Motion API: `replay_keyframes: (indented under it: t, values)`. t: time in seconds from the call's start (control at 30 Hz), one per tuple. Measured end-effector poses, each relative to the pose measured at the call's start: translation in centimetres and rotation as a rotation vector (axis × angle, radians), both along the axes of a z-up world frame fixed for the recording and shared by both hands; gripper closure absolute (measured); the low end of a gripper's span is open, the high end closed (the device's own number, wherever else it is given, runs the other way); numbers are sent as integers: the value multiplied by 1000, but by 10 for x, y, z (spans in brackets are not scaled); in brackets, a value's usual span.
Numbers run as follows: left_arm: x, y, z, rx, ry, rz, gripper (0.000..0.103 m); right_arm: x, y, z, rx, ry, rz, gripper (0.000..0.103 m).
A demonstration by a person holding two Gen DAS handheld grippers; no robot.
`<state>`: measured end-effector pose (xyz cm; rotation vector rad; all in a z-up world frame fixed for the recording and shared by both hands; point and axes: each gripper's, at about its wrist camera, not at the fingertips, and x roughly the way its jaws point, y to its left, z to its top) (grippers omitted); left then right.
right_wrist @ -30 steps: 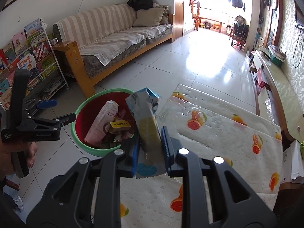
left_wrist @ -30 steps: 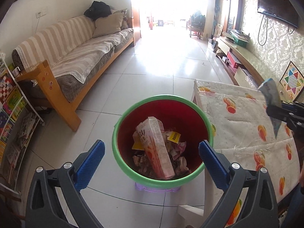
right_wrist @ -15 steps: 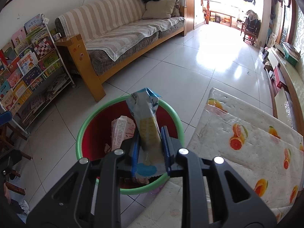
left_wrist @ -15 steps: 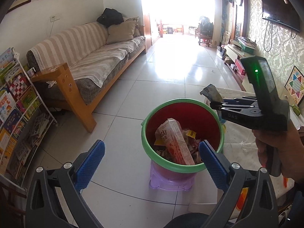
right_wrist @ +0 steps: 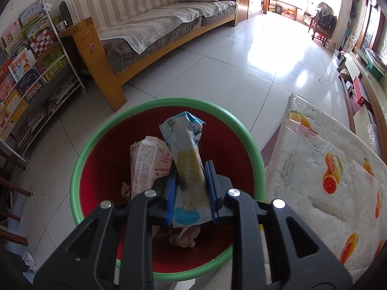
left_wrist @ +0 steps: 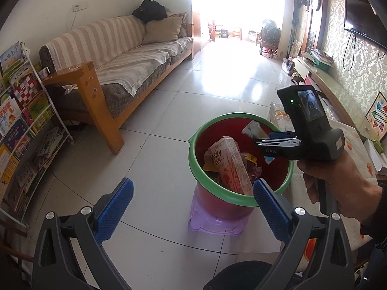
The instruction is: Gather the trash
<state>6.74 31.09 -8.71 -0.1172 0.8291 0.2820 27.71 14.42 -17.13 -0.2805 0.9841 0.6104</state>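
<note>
My right gripper (right_wrist: 189, 193) is beginning to release a wrapper (right_wrist: 187, 159) still between its pads, held above the bin (right_wrist: 101, 135) for a clean drop. My left gripper (left_wrist: 191, 207) stands wide, empty, aside.

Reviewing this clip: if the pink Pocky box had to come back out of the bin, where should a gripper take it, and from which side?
Grip the Pocky box at its raised upper end, coming from above. It leans tilted in the red bin, top clear of the other trash, lower end buried, so pads should close across its narrow sides.
</note>
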Motion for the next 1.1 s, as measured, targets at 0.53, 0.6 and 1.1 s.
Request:
replay_keyframes:
  t: [0.53,0.6,1.1]
  values:
    - [6,-50,20,24,-26,-37,8,-51,-46,67,58,-142,-12,5]
    - [8,-67,22,21,-33,-55,8,-63,-64,85,72,-176,-24,5]
    - [13,-223,47,34,-211,-158,8,-132,-262,146,132,-284,-293,5]
